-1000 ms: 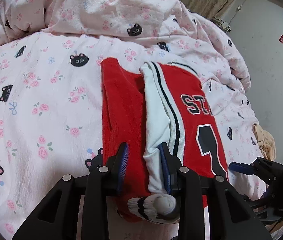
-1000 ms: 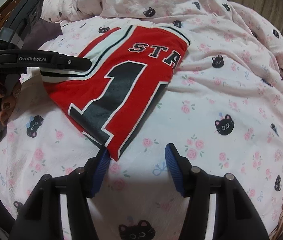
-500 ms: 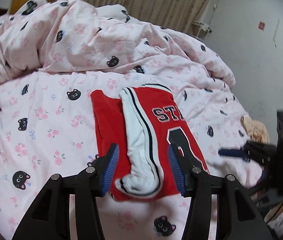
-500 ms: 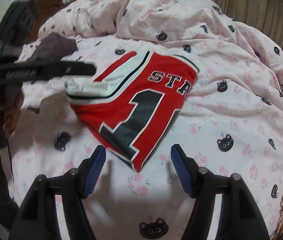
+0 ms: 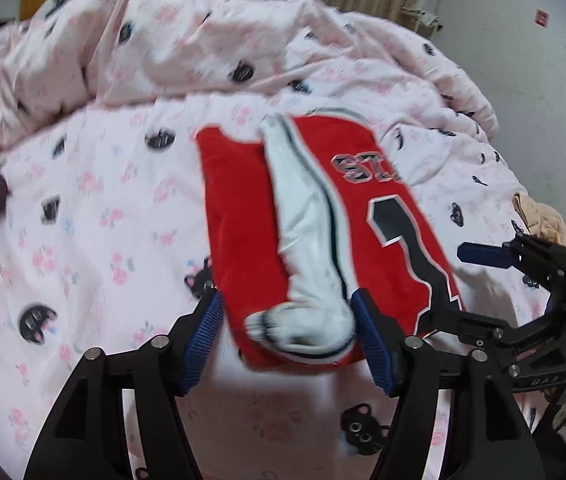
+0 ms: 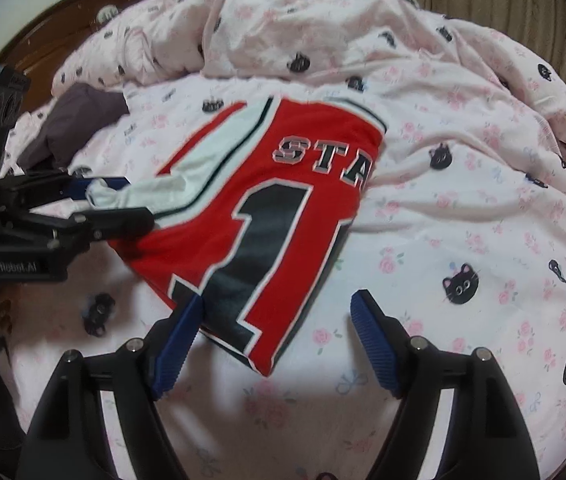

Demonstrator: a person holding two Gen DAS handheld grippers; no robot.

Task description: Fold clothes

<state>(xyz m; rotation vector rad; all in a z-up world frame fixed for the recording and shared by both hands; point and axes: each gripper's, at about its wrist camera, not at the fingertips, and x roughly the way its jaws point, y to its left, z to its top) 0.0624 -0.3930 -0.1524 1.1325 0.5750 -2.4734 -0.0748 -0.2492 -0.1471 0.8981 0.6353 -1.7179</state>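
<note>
Both hand-held grippers gape wide, empty: the left hand-held gripper (image 5: 287,334) frames the red jersey (image 6: 267,216) at centre frame; the right hand-held gripper (image 6: 277,334) hovers over its lower corner.

Jersey (image 6: 283,216) on bedsheet (image 6: 463,280) — duvet (image 6: 323,28) behind.

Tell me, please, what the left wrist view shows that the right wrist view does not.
Only the left wrist view shows the red tag on the wall and the left claw from behind, open. Only the right wrist view shows the wooden headboard and the full "1" on the jersey. Both share the jersey, its white sleeve, the cat-print bedding and the open right claw.
</note>
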